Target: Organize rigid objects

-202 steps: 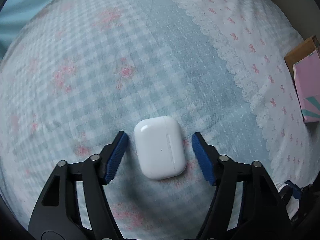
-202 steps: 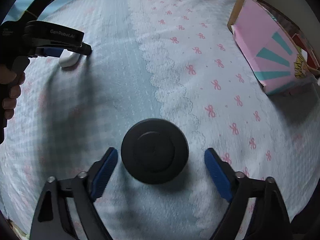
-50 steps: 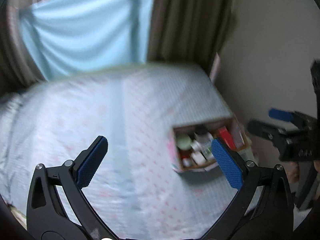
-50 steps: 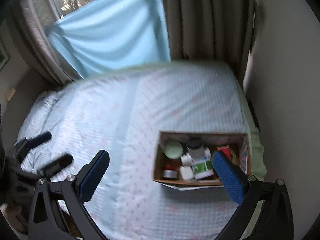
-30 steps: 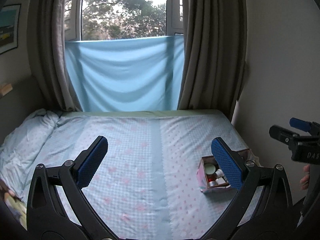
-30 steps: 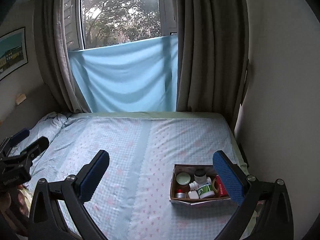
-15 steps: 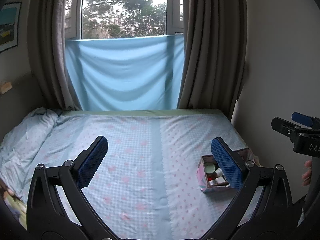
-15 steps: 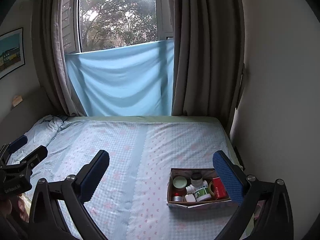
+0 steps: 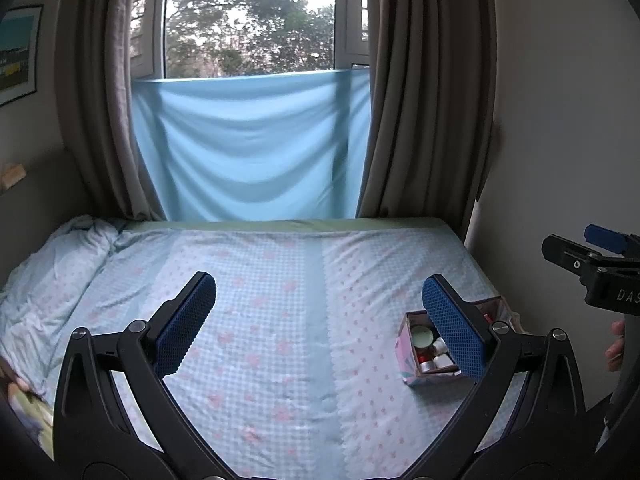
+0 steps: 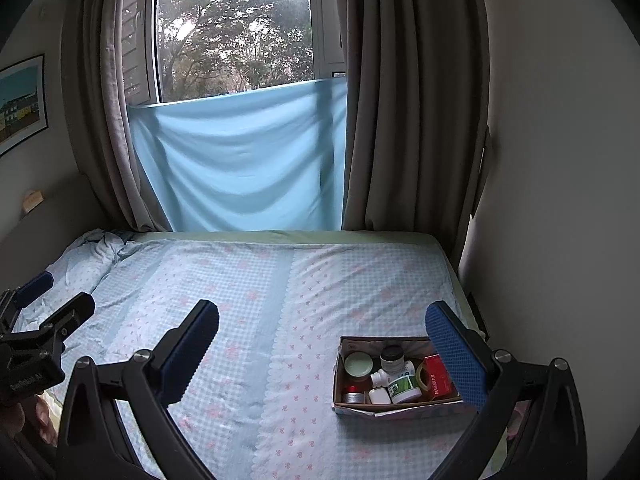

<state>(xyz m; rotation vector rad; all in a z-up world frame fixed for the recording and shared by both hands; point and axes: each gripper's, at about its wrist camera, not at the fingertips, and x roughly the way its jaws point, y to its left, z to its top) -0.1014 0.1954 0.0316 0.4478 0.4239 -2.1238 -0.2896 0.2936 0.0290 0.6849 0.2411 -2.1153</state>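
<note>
The open cardboard box, brown inside with a pink patterned outer face, sits on the bed near its right edge, close to the plain wall. Packed in it are a round pale-green lidded tin, a dark-capped white jar, a green-labelled white bottle, a smaller white bottle, a red rectangular carton and a small silver-and-red tin. From the left wrist view the same box shows its pink side, partly behind a blue pad.

Around the box spreads the pale blue checked bedspread with pink bows and flowers, bare of loose items. Beyond the box, at the head of the bed, a light blue cloth hangs across the lower window between grey-brown curtains.

The right gripper hangs above the bed with its jaws spread wide, nothing between the blue pads, the box just under its right finger. The left gripper is likewise spread wide and empty, well left of the box. A framed picture hangs on the wall far left of the box.
</note>
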